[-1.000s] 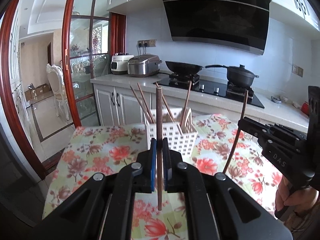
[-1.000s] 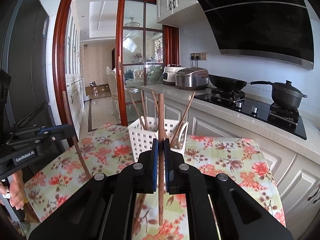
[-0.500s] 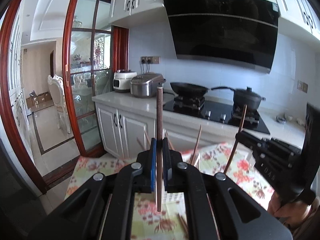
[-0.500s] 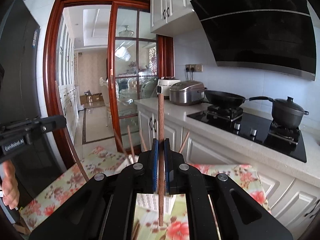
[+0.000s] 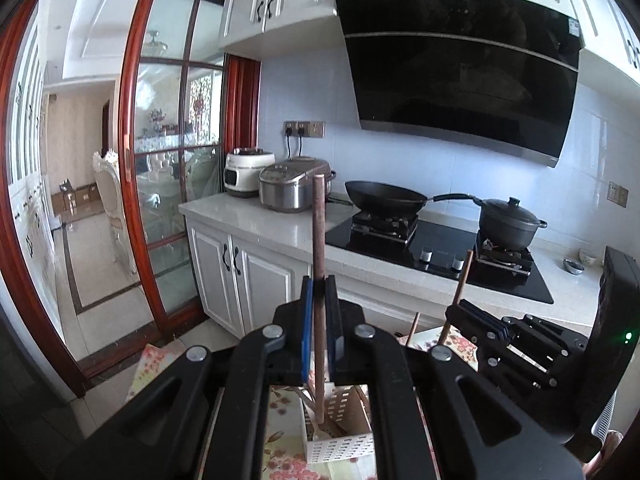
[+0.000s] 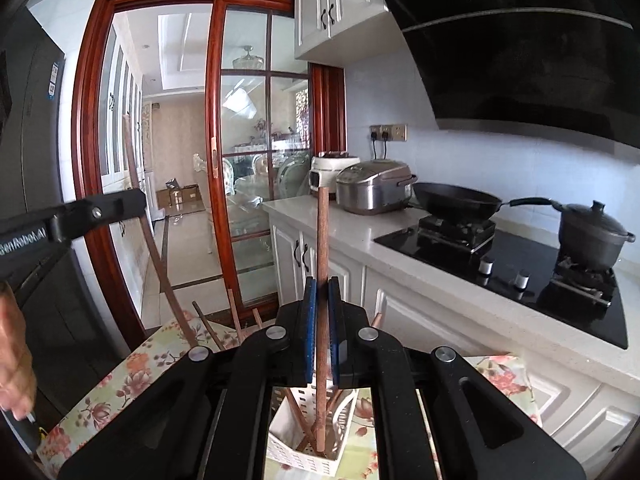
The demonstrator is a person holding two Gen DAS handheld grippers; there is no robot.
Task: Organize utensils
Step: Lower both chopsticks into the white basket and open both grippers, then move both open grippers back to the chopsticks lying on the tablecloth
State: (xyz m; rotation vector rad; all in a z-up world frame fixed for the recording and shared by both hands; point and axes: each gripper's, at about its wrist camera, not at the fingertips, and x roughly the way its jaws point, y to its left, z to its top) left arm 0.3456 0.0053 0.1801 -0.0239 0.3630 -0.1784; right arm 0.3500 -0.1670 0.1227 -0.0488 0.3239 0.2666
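Observation:
My left gripper [image 5: 319,292] is shut on a brown chopstick [image 5: 319,240] held upright; its lower end hangs over the white slotted basket [image 5: 340,446] below. My right gripper [image 6: 322,292] is shut on another brown chopstick [image 6: 322,236], upright, with its lower tip down inside the basket [image 6: 308,456], which holds several chopsticks. The right gripper also shows in the left wrist view [image 5: 472,316], and the left gripper's arm shows at the left of the right wrist view [image 6: 80,216].
The basket stands on a floral tablecloth [image 6: 120,384]. Behind it runs a white counter [image 5: 248,216] with two rice cookers [image 5: 294,186], a wok [image 5: 384,200] and a black pot [image 5: 508,224] on a stove. A red-framed glass door [image 5: 168,184] is at the left.
Both grippers have moved forward over the basket, each still holding its chopstick. The basket has slid from the middle of each view to under the jaws.

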